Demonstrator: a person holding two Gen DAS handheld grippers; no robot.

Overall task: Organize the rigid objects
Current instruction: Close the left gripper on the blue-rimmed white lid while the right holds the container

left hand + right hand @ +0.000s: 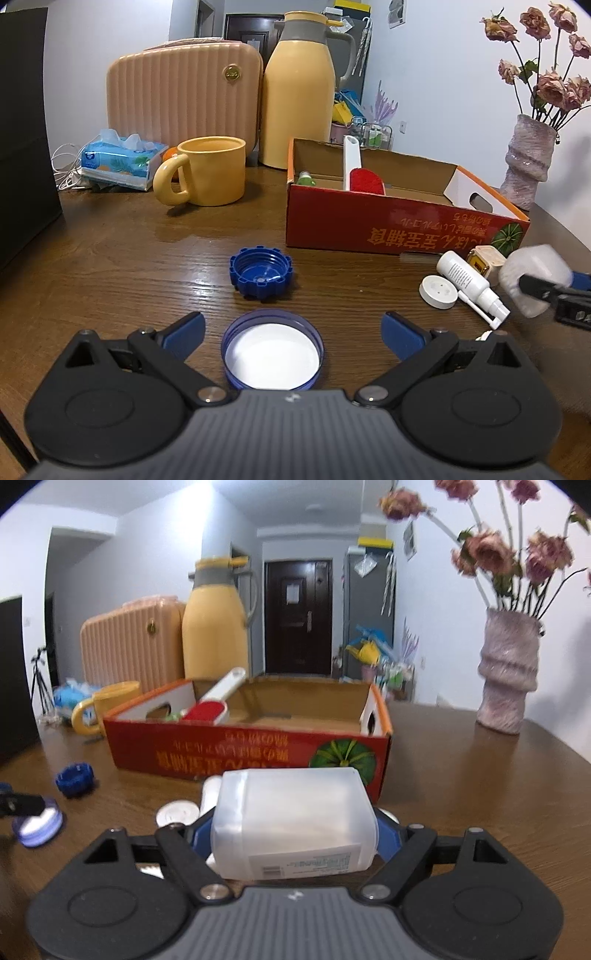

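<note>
My left gripper (pixel 293 321) is open and low over the wooden table, with a blue-rimmed lid (pixel 272 354) with a white inside lying between its fingers, untouched. A toothed blue cap (pixel 261 272) lies just beyond it. My right gripper (pixel 295 830) is shut on a translucent white container (pixel 295 819) lying on its side, with the blue pads pressing its two ends. The left wrist view shows that gripper (pixel 554 291) and container (pixel 532 280) blurred at the right edge. A red cardboard box (pixel 221 749) stands open behind, holding a white-handled red brush (pixel 210 710).
Beside the box front lie a white spray bottle (pixel 465 277), a white round disc (pixel 439 291) and a small cream cube (pixel 484 260). A yellow mug (pixel 207 173), yellow thermos (pixel 299 99), pink case (pixel 184 92) and tissue pack (pixel 122 158) stand at the back left. A vase (pixel 506 672) stands far right.
</note>
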